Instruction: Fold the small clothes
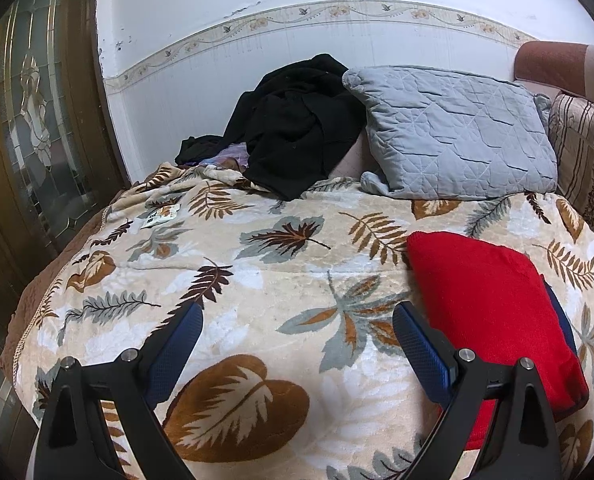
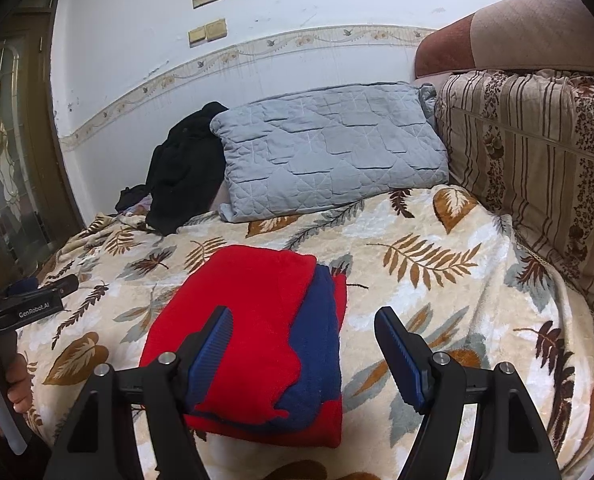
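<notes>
A folded red garment (image 2: 249, 320) with a navy blue part (image 2: 317, 344) lies flat on the leaf-patterned blanket (image 2: 437, 280). It also shows in the left wrist view (image 1: 493, 316) at the right. My right gripper (image 2: 303, 320) is open and empty, just above the garment's near right side. My left gripper (image 1: 297, 316) is open and empty over bare blanket (image 1: 257, 280), to the left of the garment. The left gripper's body shows at the left edge of the right wrist view (image 2: 33, 304), held by a hand.
A grey quilted pillow (image 2: 329, 148) leans on the back wall. A heap of black clothes (image 1: 301, 124) lies beside it. A striped cushion (image 2: 537, 168) lines the right side. A small packet (image 1: 161, 216) lies at the blanket's far left. A wooden door (image 1: 33, 120) stands at left.
</notes>
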Tool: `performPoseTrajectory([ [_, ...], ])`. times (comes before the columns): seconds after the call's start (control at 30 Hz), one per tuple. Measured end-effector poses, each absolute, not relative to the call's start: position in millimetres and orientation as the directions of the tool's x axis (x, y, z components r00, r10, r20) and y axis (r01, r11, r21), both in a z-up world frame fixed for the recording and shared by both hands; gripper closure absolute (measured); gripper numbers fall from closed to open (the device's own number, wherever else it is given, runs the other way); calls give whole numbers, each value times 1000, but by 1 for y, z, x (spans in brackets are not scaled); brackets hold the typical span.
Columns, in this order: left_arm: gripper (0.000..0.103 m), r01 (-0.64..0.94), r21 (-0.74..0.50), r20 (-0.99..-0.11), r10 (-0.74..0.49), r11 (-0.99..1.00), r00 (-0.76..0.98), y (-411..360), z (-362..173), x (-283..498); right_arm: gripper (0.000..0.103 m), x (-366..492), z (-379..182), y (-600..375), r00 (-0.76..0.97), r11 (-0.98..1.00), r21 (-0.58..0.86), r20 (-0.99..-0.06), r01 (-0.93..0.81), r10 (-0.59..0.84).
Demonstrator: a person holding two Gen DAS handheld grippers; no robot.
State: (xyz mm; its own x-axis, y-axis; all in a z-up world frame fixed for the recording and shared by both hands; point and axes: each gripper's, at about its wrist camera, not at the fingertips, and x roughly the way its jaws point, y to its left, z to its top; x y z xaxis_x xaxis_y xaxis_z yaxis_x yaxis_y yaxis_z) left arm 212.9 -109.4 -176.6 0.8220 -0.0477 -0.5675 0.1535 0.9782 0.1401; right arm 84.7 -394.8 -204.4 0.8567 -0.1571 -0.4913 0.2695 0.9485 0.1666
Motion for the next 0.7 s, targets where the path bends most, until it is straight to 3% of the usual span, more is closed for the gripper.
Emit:
performPoseTrajectory([
  [0.7,7,144,140,-552,-44,980,833,-111,-173,207,26,83,-204,-393,860,948,168,-486,268,-157],
])
